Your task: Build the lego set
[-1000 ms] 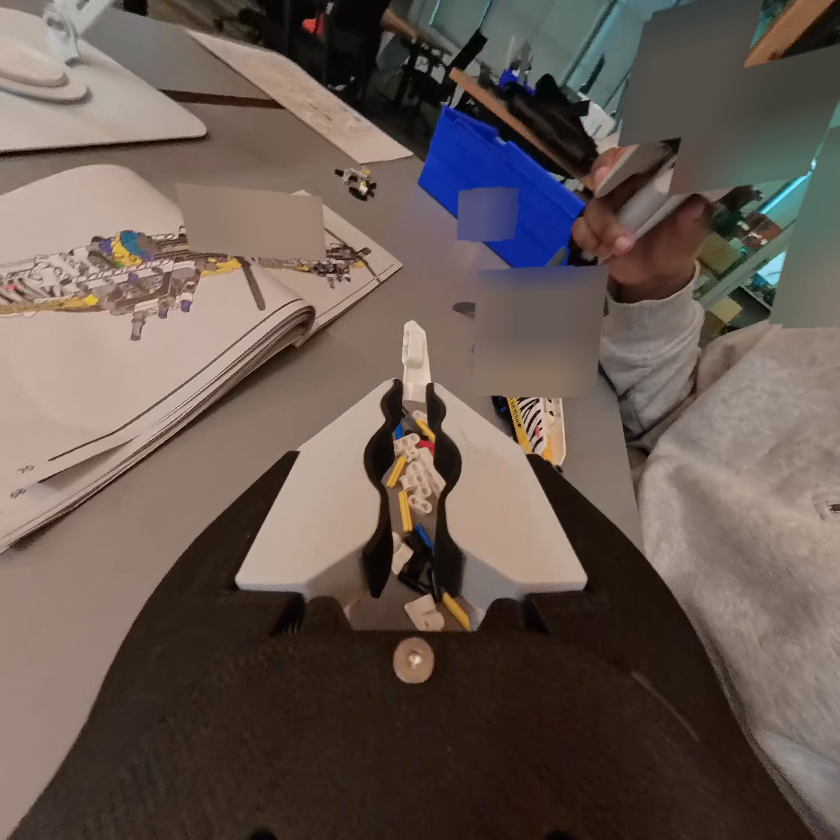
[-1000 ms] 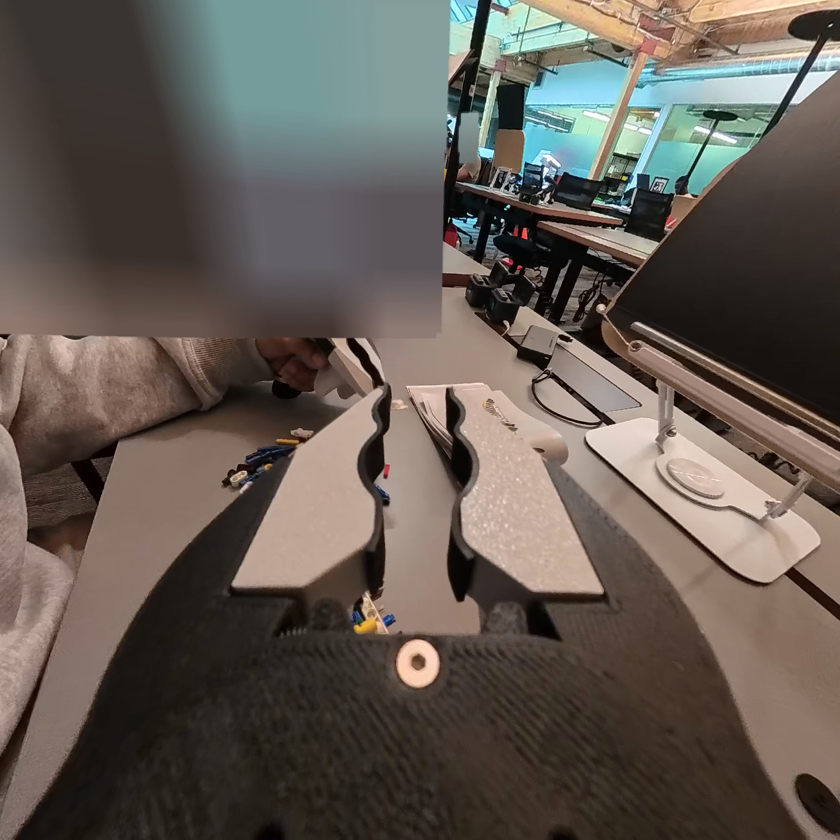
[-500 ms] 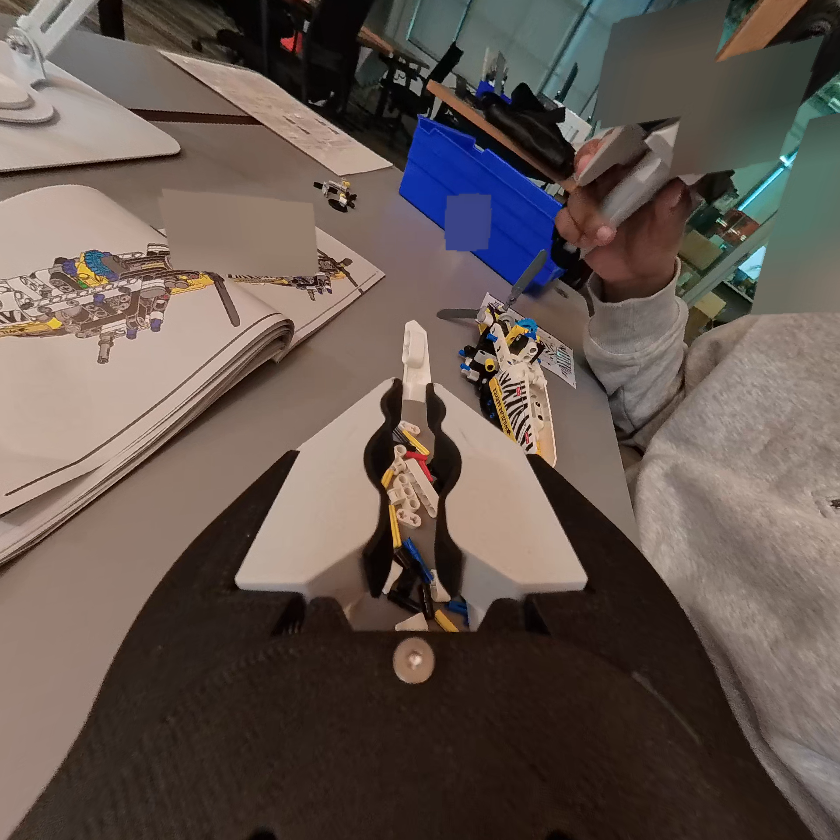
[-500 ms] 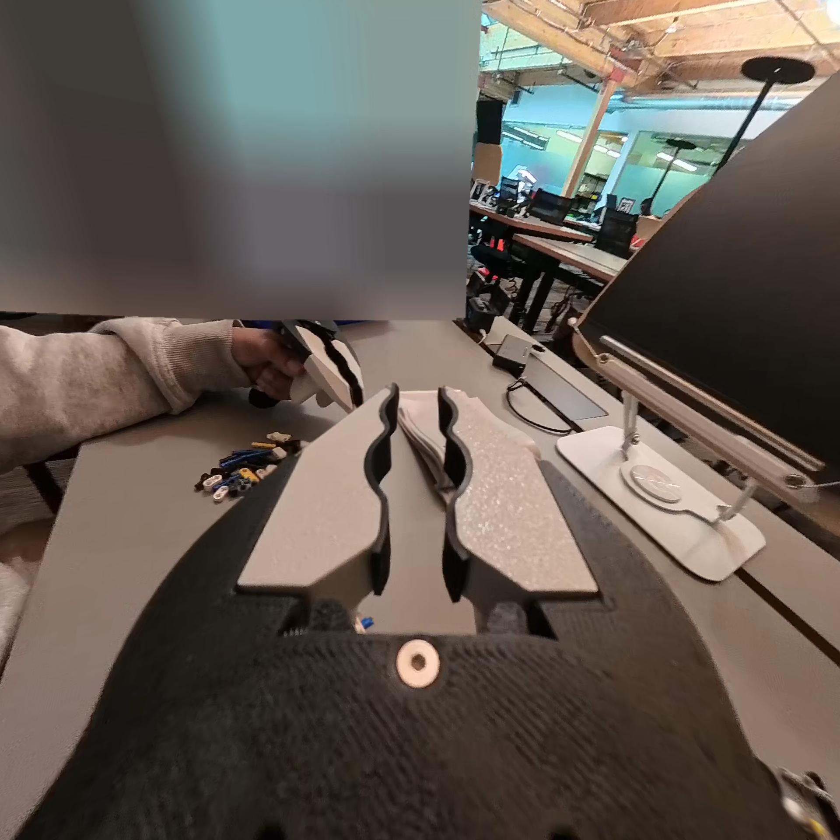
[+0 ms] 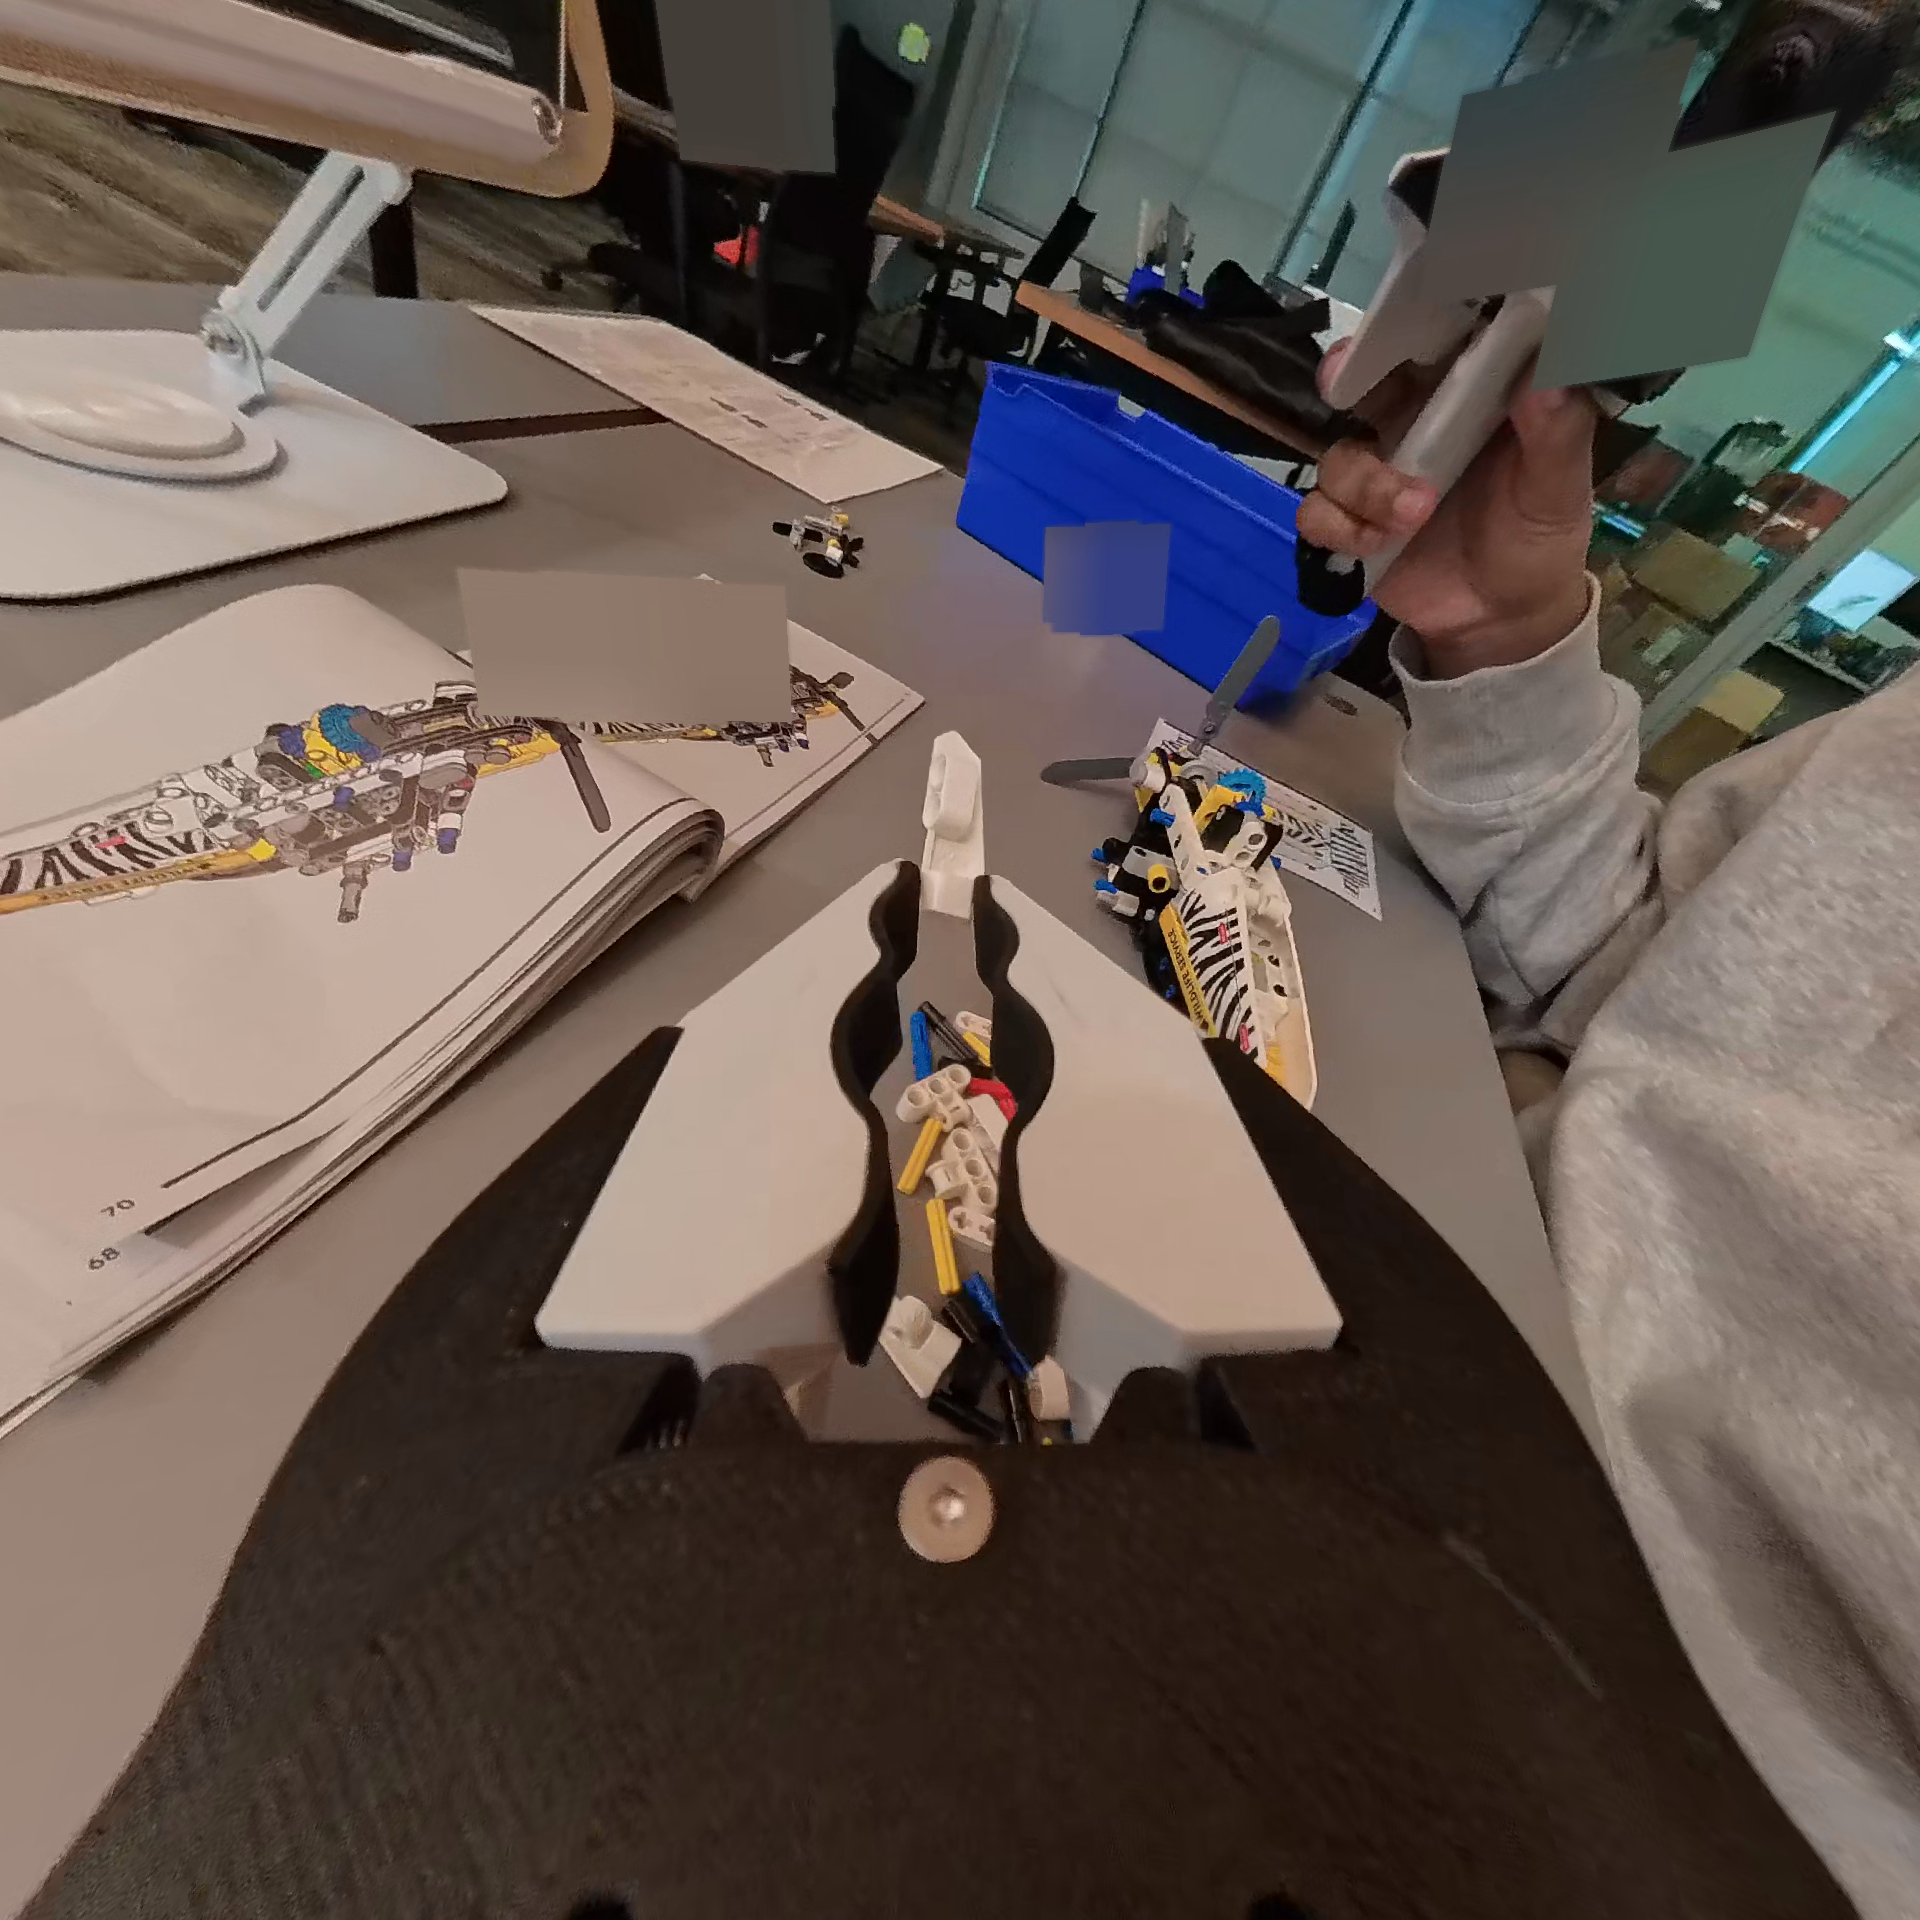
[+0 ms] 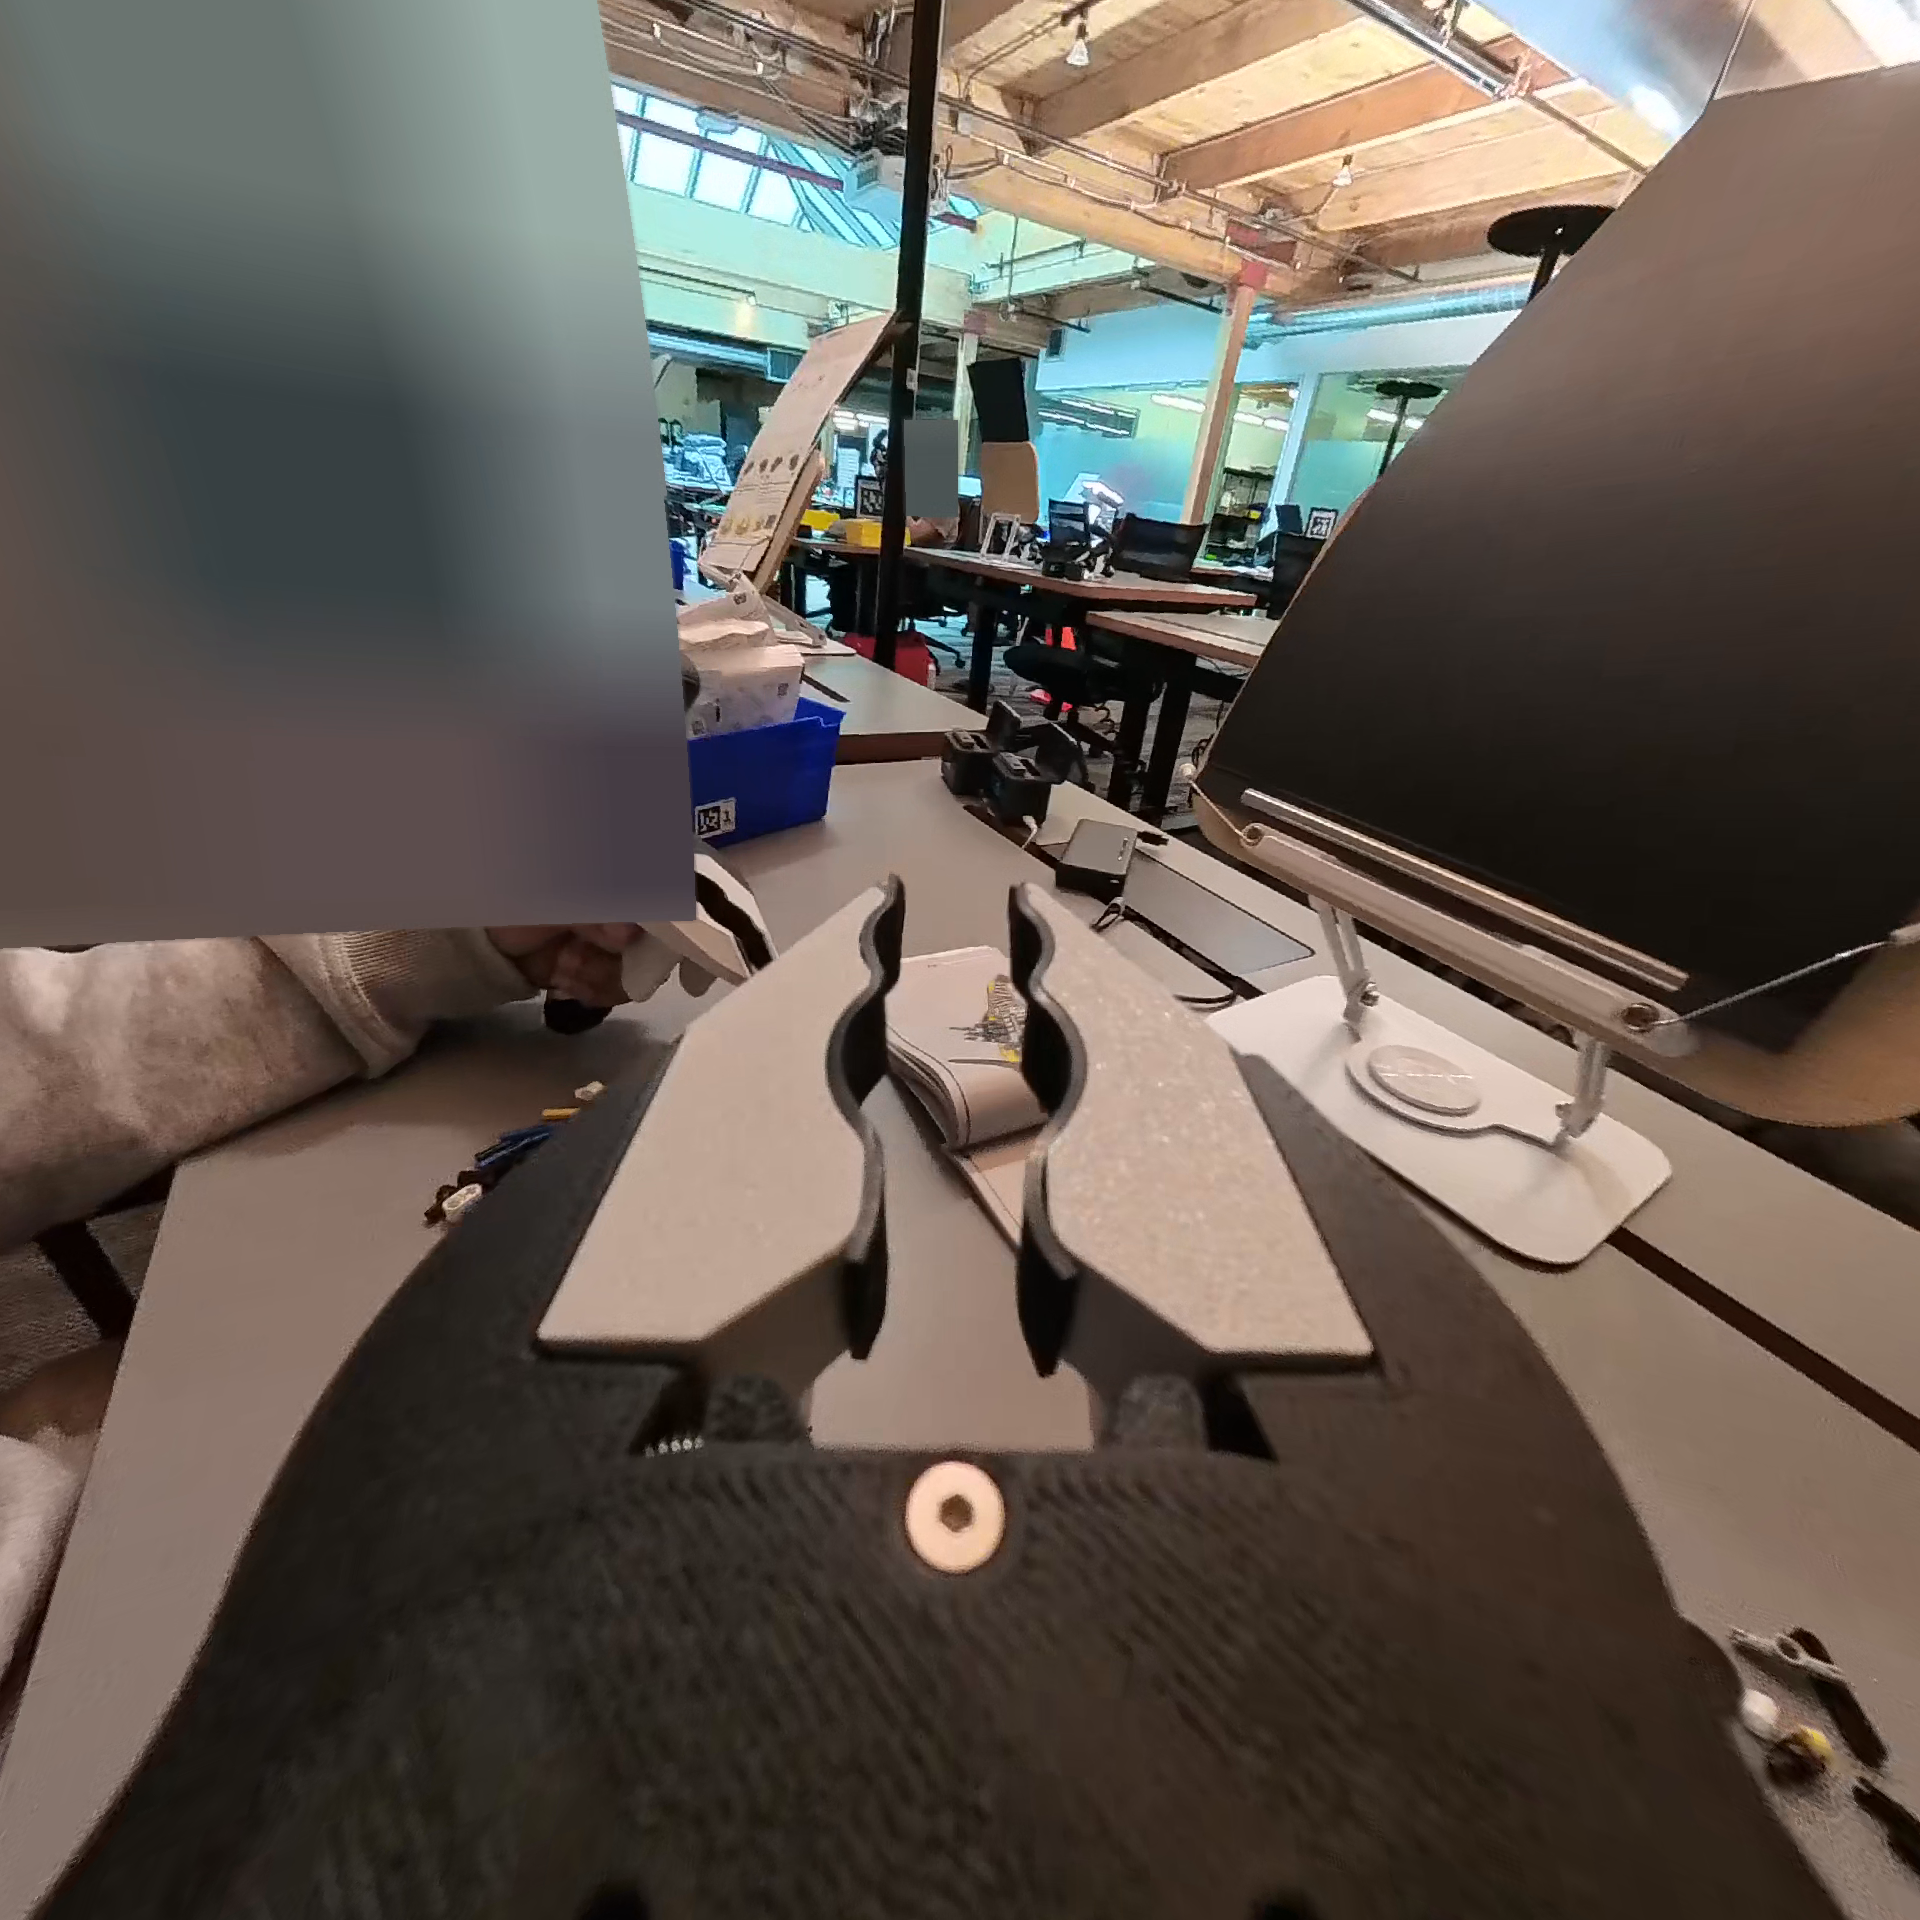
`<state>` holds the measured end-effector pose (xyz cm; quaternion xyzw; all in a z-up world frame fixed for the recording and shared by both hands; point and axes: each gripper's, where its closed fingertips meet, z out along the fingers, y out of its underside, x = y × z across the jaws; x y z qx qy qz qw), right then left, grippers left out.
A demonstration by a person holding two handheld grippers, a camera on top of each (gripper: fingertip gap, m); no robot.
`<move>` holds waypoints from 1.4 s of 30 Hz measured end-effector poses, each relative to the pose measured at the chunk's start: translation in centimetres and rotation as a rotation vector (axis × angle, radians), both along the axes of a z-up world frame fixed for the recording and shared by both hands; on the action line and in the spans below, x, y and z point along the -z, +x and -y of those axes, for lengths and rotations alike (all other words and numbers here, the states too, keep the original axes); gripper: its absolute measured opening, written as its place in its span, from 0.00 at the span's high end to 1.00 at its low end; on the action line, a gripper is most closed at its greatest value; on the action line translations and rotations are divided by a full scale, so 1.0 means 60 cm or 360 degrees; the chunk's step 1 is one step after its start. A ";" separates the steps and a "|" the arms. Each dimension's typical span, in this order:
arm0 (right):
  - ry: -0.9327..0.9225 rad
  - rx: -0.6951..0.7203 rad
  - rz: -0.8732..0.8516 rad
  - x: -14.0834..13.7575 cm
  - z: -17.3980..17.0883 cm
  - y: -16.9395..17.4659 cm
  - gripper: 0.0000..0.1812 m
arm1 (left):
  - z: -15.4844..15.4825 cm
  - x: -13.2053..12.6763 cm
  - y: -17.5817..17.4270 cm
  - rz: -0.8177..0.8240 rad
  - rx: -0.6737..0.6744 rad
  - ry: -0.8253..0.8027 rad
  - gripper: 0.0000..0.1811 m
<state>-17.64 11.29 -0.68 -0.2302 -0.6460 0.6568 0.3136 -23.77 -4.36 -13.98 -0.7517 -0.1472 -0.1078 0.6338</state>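
Left gripper (image 5: 948, 883): tips clamped on a slim white plastic lego piece (image 5: 953, 805), held above the grey tabletop (image 5: 997, 665).
Right gripper (image 6: 956, 904): jaws apart, nothing between them.
Loose small lego parts (image 5: 961, 1153), yellow, white, blue and black: heaped under the left gripper near the front edge.
Zebra-striped lego model (image 5: 1210, 914): apparently part-built, toward the right edge.
Open instruction booklet (image 5: 312, 883): left side.
Blue plastic bin (image 5: 1132, 509): far right.

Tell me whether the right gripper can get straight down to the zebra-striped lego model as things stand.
Probably yes. The right gripper is open and empty, raised above the table; the zebra-striped lego model lies uncovered on the table, with the left gripper, holding a white piece, beside it.
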 end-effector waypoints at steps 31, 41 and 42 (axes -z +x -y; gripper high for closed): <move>0.0005 0.0029 0.0015 0.014 -0.006 -0.015 0.91 | -0.003 0.013 -0.001 -0.0044 -0.0012 -0.0077 0.95; 0.0007 0.0029 0.0019 0.015 -0.006 -0.016 0.91 | -0.004 0.012 0.001 -0.0072 -0.0011 -0.0075 0.95; 0.0006 0.0029 0.0019 0.015 -0.006 -0.016 0.91 | -0.004 0.012 0.002 -0.0082 -0.0010 -0.0077 0.95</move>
